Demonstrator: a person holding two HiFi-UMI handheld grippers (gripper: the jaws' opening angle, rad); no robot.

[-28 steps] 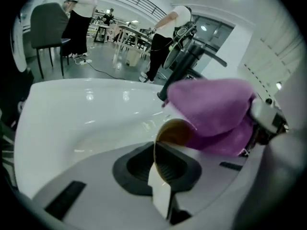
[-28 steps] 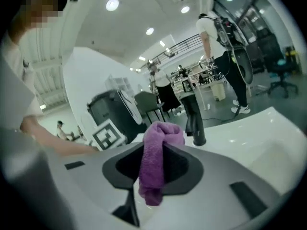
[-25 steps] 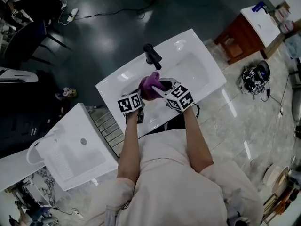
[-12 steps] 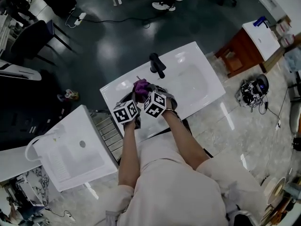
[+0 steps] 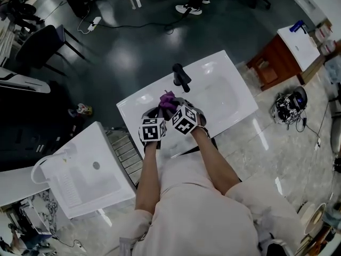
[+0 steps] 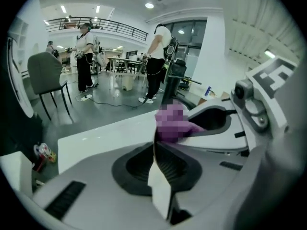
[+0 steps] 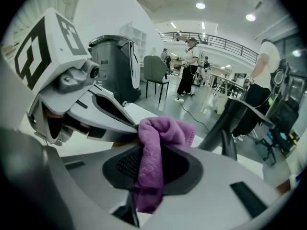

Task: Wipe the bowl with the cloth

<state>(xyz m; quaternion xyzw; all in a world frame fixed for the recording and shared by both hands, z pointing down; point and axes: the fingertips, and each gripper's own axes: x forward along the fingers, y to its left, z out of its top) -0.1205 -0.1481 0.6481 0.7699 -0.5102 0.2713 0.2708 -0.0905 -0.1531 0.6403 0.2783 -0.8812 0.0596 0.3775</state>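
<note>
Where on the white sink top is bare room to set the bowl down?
Free: the basin of the white sink top, right of the black faucet, and the flat strip left of it. Crowded: the near middle, where left tongs grip the pale bowl and right tongs the purple cloth.

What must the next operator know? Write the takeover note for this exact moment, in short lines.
Left tool: shut on a thin white edge, apparently the rim of the bowl.
Right tool: shut on the purple cloth, which is bunched above its jaws.
Place: both tools are close together over the white basin top, in front of the black tap.
Done: bowl and cloth are gripped, with the cloth at the bowl.
Left: the wiping. How much is already wiped cannot be told.
</note>
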